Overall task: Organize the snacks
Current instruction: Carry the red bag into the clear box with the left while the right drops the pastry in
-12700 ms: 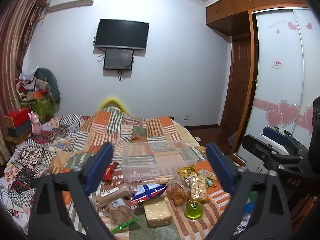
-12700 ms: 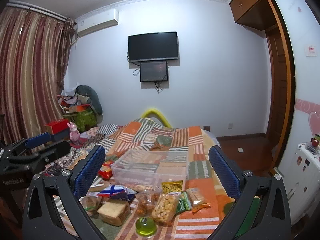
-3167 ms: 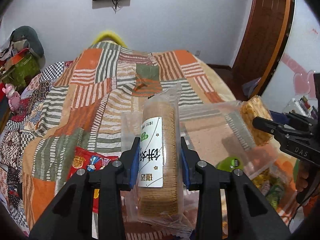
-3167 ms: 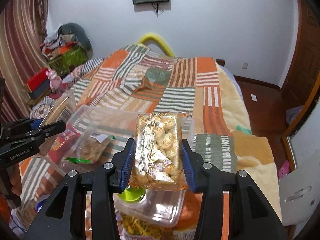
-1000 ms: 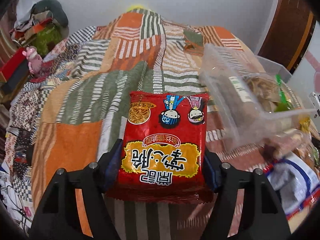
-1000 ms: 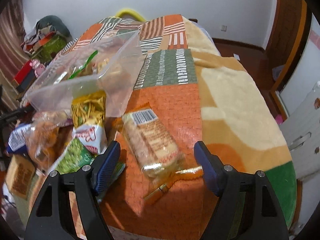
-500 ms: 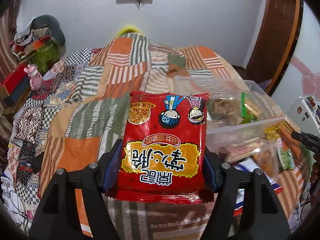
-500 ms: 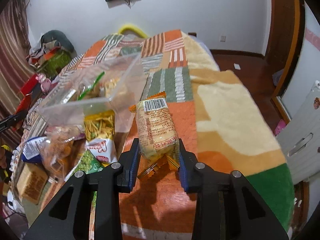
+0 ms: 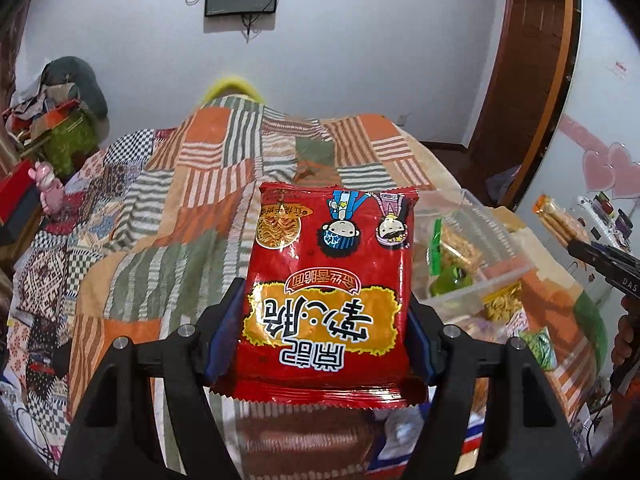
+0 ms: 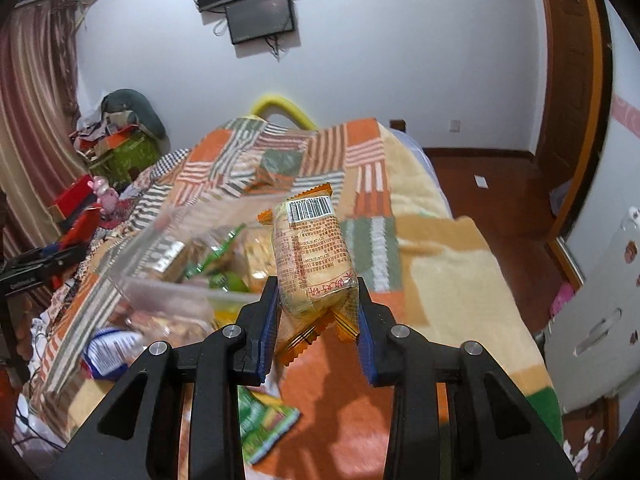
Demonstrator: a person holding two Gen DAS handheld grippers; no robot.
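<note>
My left gripper (image 9: 320, 336) is shut on a red noodle snack packet (image 9: 332, 280) and holds it up above the bed. My right gripper (image 10: 316, 312) is shut on an orange cracker packet (image 10: 310, 256), also lifted; this packet shows at the right edge of the left wrist view (image 9: 558, 222). A clear plastic box (image 9: 496, 268) holding several snacks sits on the patchwork blanket, right of the red packet. In the right wrist view the box (image 10: 160, 276) lies left of and below the cracker packet.
Loose snack packets lie on the blanket in front of the box: a blue-white one (image 10: 108, 350), a green one (image 10: 264, 428). The bed edge drops to a wooden floor (image 10: 500, 176) at right. A white cabinet (image 10: 600, 280) stands at right. Clutter (image 9: 52, 132) is piled at far left.
Both grippers have risen with their packets. The right one closed on the cracker packet and lifted it off the blanket. The left one carried the red packet higher, toward the box.
</note>
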